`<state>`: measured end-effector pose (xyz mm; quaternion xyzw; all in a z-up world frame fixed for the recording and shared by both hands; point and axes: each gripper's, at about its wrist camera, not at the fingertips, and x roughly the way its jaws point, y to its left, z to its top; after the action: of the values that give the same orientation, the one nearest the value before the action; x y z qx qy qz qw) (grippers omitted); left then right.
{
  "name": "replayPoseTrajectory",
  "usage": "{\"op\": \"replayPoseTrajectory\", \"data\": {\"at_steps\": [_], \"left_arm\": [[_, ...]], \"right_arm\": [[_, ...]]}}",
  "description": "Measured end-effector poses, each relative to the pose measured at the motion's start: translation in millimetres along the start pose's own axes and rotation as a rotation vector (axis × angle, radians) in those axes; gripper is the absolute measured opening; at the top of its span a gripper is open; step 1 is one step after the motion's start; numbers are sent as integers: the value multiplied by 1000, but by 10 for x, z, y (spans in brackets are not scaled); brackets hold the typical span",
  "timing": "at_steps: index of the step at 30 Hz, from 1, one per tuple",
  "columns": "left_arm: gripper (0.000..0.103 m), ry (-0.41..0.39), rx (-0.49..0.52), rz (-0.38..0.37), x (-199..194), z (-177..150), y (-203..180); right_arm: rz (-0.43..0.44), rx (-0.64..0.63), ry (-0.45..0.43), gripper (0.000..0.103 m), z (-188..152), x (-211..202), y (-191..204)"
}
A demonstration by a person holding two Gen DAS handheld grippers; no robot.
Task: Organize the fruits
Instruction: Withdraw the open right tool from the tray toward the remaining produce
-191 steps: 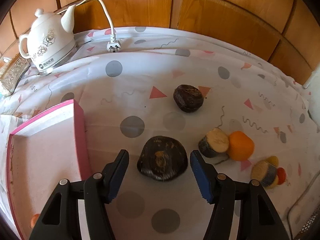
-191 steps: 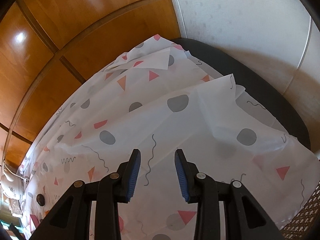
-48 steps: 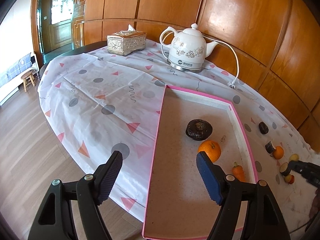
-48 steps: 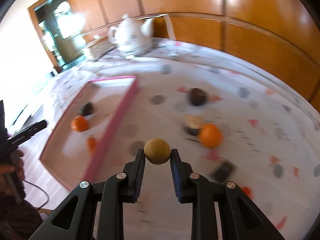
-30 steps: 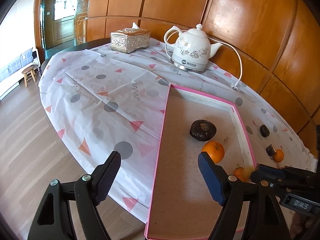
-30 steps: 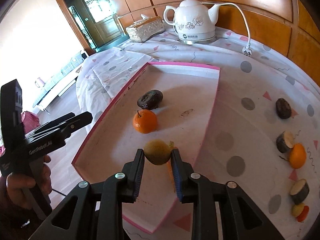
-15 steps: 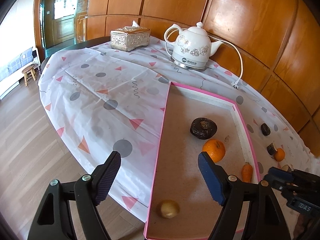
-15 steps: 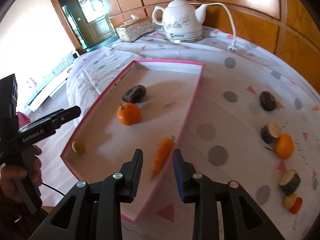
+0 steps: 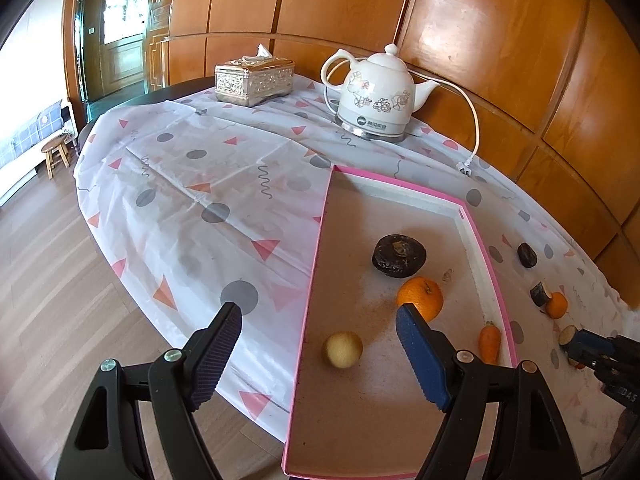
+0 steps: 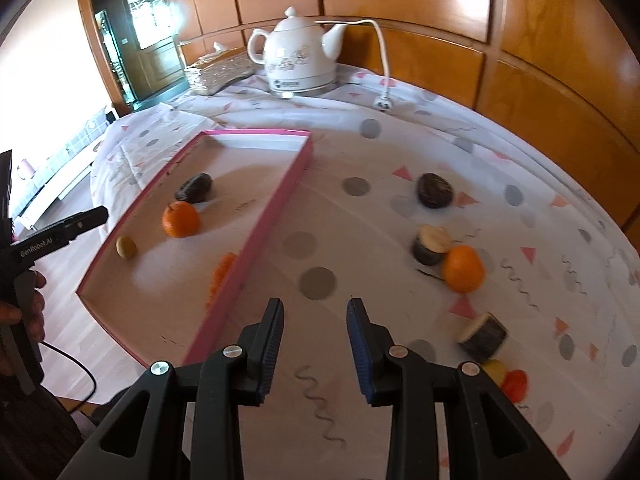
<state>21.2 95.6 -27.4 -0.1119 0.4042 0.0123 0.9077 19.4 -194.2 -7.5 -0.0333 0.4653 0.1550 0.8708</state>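
Note:
A pink-rimmed tray holds a dark round fruit, an orange, a pale yellow round fruit and a small carrot. My left gripper hangs open over the tray's near left edge, holding nothing. My right gripper is over the cloth just right of the tray, its jaws slightly apart with nothing between them. On the cloth lie a dark fruit, a cut piece beside an orange, and another cut piece.
A white kettle with its cord and plug stands at the back, next to a silver tissue box. Small yellow and red pieces lie at the right. A hand holds the left gripper beyond the table edge.
The right gripper let go of the pale yellow fruit, which now lies in the tray, and moved right, out over the cloth. The left gripper stayed still.

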Motion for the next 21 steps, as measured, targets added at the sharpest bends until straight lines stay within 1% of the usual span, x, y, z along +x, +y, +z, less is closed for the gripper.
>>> {"op": "replayPoseTrajectory", "data": {"at_steps": [8, 21], "left_arm": [[80, 1, 2, 0, -4, -3, -9], [80, 3, 23, 0, -4, -8, -61]], "right_arm": [[-75, 0, 25, 34, -166, -106, -269], [-212, 128, 20, 34, -380, -473, -981]]}}
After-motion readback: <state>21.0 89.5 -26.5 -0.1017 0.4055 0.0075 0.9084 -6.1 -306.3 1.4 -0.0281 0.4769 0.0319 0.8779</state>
